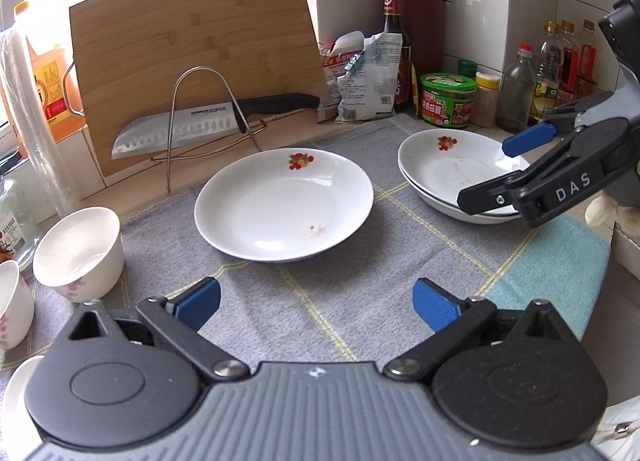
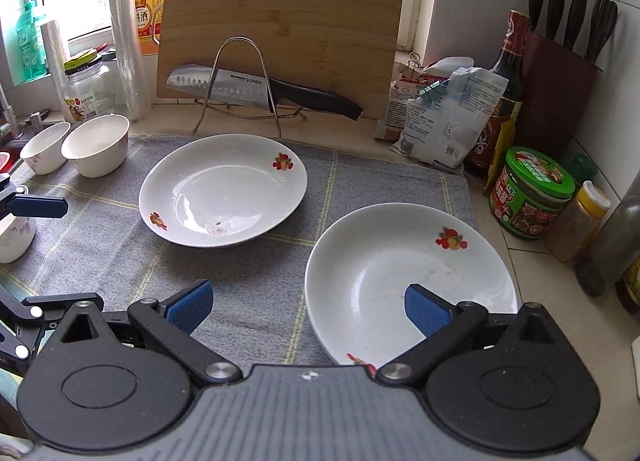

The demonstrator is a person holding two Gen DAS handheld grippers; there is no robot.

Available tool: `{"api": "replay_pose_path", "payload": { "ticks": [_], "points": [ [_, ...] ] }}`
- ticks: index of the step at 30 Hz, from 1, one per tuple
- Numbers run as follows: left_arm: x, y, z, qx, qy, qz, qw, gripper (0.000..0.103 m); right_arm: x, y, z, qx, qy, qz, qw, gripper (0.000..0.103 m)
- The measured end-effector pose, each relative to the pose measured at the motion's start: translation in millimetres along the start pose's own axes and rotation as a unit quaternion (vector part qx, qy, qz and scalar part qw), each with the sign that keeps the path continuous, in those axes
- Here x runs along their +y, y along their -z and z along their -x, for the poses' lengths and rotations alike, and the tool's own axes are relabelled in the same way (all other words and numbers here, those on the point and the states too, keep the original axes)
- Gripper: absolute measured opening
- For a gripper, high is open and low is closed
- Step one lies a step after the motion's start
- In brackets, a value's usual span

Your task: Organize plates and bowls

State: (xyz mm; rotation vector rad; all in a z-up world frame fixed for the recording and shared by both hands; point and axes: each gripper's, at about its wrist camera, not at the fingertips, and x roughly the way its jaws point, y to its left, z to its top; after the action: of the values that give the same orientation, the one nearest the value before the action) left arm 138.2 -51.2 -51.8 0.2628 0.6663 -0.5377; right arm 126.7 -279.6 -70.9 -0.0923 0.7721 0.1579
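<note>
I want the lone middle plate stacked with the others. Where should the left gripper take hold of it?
Grip the center plate by its near rim, coming in low from the front with the open left gripper. The rim flares up off the cloth, probably leaving room for one finger beneath.

Left gripper (image 1: pixel 316 303) and right gripper (image 2: pixel 308 307): jaws spread wide

bamboo cutting board (image 2: pixel 280 21); knife (image 2: pixel 256 89); green-lidded jar (image 2: pixel 532 193); knife block (image 2: pixel 560 89)
</note>
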Motion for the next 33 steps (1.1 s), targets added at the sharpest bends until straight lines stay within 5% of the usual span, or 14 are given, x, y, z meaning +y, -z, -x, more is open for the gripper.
{"api": "replay_pose_path", "payload": {
  "ticks": [10,26,33],
  "points": [
    [21.7,15.0,-6.2,0.016,0.027,-0.002,0.9995,0.102,36.6,3.6,-0.1,0.01,0.005,0.019,1.0,0.103],
    [22.6,-15.5,-31.8,0.059,-0.036,0.026,0.9973,0.102,22.9,-22.1,-59.3,0.004,-0.105,0.123,0.987,0.103],
    [38.1,-40.2,-40.6,0.064,-0.037,0.0,0.9973,0.102,44.9,-21.6,-69.0,0.003,-0.105,0.155,0.982,0.103]
  ]
}}
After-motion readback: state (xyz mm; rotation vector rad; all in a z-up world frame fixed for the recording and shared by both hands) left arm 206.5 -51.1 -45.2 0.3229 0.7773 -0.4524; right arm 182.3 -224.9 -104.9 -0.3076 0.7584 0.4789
